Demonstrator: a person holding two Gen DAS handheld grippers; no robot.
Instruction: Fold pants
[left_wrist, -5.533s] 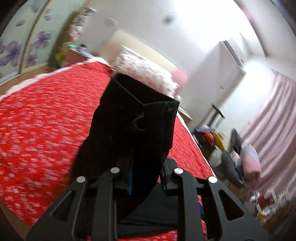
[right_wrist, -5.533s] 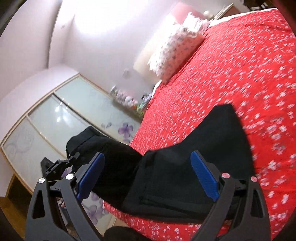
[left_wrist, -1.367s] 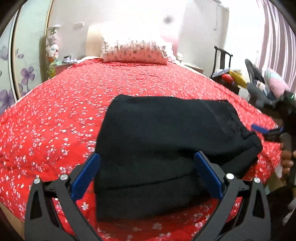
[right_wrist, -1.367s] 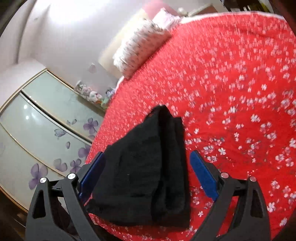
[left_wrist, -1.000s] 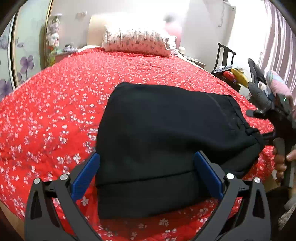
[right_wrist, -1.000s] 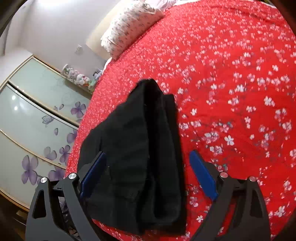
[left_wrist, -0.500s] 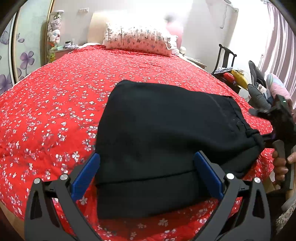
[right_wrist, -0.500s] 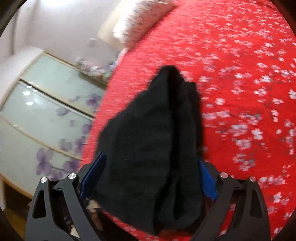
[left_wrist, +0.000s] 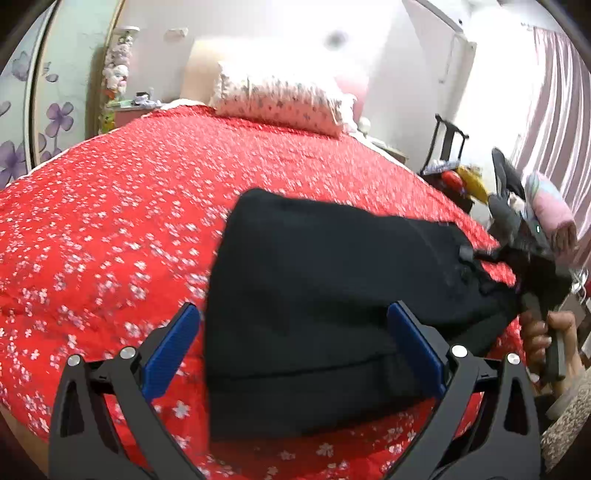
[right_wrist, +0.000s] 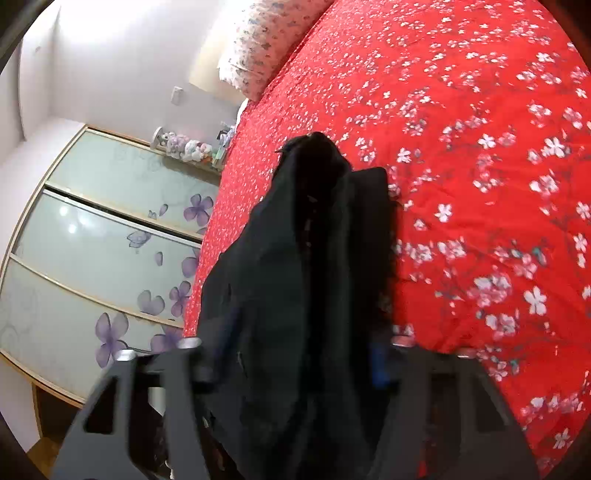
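The black pants lie folded in a thick bundle near the foot edge of the red floral bedspread. The right gripper is closing its jaws around the bundle's end, while the left gripper hangs wide open over the near hem, gripping nothing. If the right jaws catch only the top layers, the stack may well splay open or slide off the bed edge.

The pants are soft black cloth, dull and not shiny. The bed cover is red cloth with little white flowers, and the pillow is soft cloth too. The left gripper is dull black plastic with blue ridged pads and shiny metal screws; the closet doors are smooth and glossy.
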